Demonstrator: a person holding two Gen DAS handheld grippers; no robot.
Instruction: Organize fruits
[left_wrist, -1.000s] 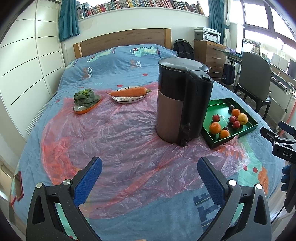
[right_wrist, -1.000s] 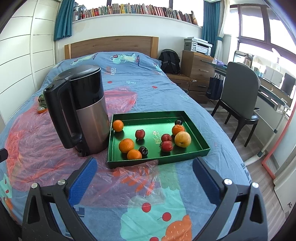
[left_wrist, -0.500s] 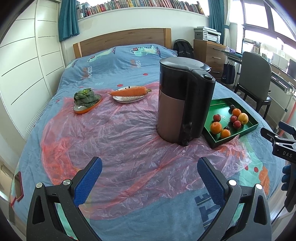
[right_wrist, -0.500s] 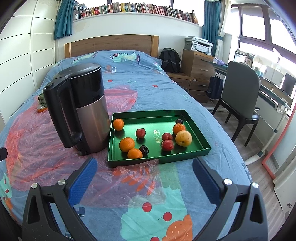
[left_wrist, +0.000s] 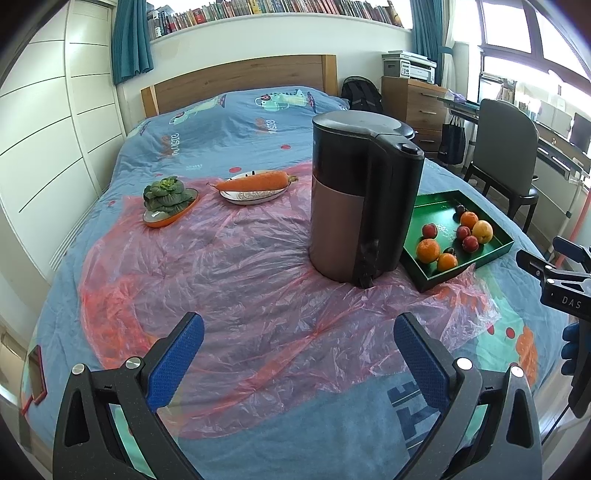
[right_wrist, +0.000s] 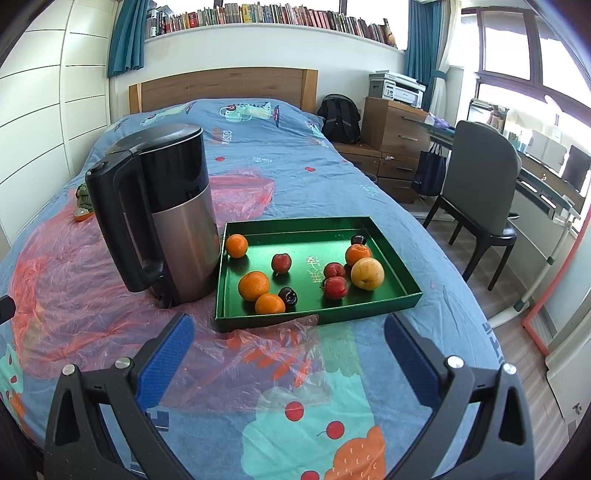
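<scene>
A green tray (right_wrist: 404, 295) lies on the bed and holds several fruits: oranges (right_wrist: 253, 285), red plums (right_wrist: 335, 287), a yellow peach (right_wrist: 367, 273) and dark cherries (right_wrist: 287, 295). The tray also shows at the right in the left wrist view (left_wrist: 495, 251). My right gripper (right_wrist: 288, 350) is open and empty, just short of the tray's near edge. My left gripper (left_wrist: 299, 347) is open and empty over the pink plastic sheet (left_wrist: 221, 280), well left of the tray. The right gripper's body shows at the right edge of the left wrist view (left_wrist: 554, 284).
A tall black and steel kettle (right_wrist: 162, 218) stands just left of the tray. A carrot on a plate (left_wrist: 255, 184) and greens on an orange dish (left_wrist: 168, 201) lie farther back. A chair (right_wrist: 480, 184), a desk and drawers stand to the right of the bed.
Both grippers have crept slightly forward toward the kettle and tray. Both stay open, and nothing on the bed has moved.
</scene>
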